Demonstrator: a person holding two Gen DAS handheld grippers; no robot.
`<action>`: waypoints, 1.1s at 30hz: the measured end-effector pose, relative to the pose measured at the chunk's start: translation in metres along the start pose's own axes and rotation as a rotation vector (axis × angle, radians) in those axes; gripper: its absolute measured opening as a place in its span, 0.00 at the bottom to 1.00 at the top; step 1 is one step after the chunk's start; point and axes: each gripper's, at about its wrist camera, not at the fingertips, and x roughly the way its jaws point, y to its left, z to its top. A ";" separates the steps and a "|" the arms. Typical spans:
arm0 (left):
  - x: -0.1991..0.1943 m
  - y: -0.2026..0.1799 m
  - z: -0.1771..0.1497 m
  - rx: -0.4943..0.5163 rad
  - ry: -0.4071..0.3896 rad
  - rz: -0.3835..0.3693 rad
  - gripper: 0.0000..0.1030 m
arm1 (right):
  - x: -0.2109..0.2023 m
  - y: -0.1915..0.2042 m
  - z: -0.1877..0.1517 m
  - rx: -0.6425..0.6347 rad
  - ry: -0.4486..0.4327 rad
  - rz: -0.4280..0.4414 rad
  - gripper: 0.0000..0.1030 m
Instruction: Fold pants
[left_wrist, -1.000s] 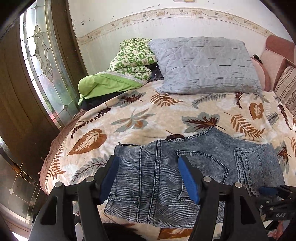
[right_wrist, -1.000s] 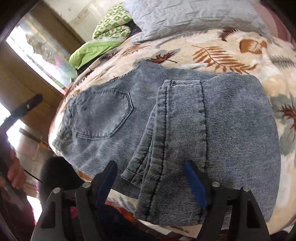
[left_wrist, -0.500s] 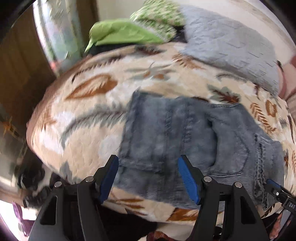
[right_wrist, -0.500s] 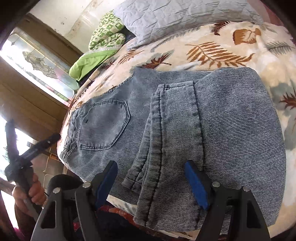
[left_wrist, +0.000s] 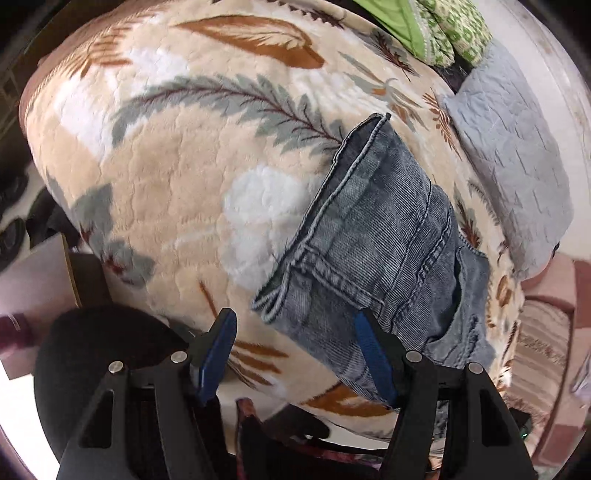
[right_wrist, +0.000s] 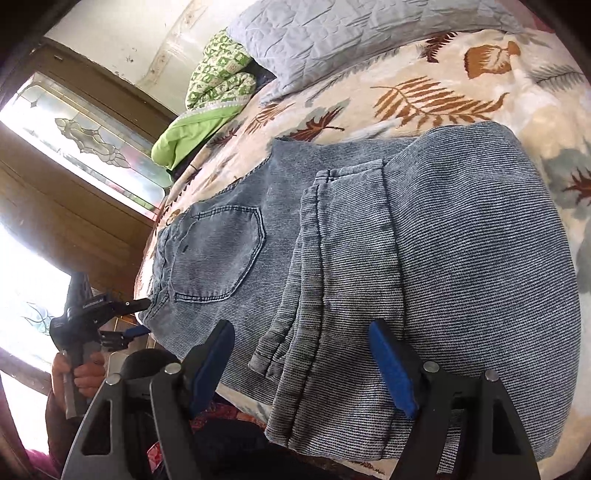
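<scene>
Blue jeans (right_wrist: 461, 258) lie folded on a leaf-patterned bedspread (right_wrist: 443, 92), back pocket up, with the leg hems (right_wrist: 295, 350) laid across the middle. My right gripper (right_wrist: 301, 328) hovers open just above those hems near the bed's front edge, nothing pinched. My left gripper (left_wrist: 294, 314) points steeply down at the waistband corner of the jeans (left_wrist: 384, 236), which lies between its blue pads (left_wrist: 218, 354) without being pressed. In the right wrist view the left gripper (right_wrist: 142, 317) sits at the jeans' left end, held by a hand (right_wrist: 85, 373).
A grey quilted pillow (right_wrist: 351, 33) and a green patterned blanket (right_wrist: 214, 88) lie at the head of the bed. A stained-glass window (right_wrist: 85, 140) in a wooden frame is to the left. A dark rounded object (left_wrist: 103, 350) and pink cushions (left_wrist: 546, 332) flank the bed's edge.
My left gripper has dropped, rolled and tipped downward, closing in on the waistband end of the jeans. The right gripper has stayed over the hems, still open.
</scene>
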 end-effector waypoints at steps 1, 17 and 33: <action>0.001 0.000 -0.005 -0.012 0.015 -0.014 0.65 | 0.000 0.000 0.000 -0.004 0.000 -0.001 0.76; 0.027 -0.009 0.000 -0.047 0.013 -0.170 0.34 | 0.000 0.003 -0.005 -0.039 -0.018 -0.005 0.76; -0.037 -0.107 -0.024 0.345 -0.268 -0.037 0.13 | -0.041 -0.026 -0.014 0.024 -0.141 0.123 0.76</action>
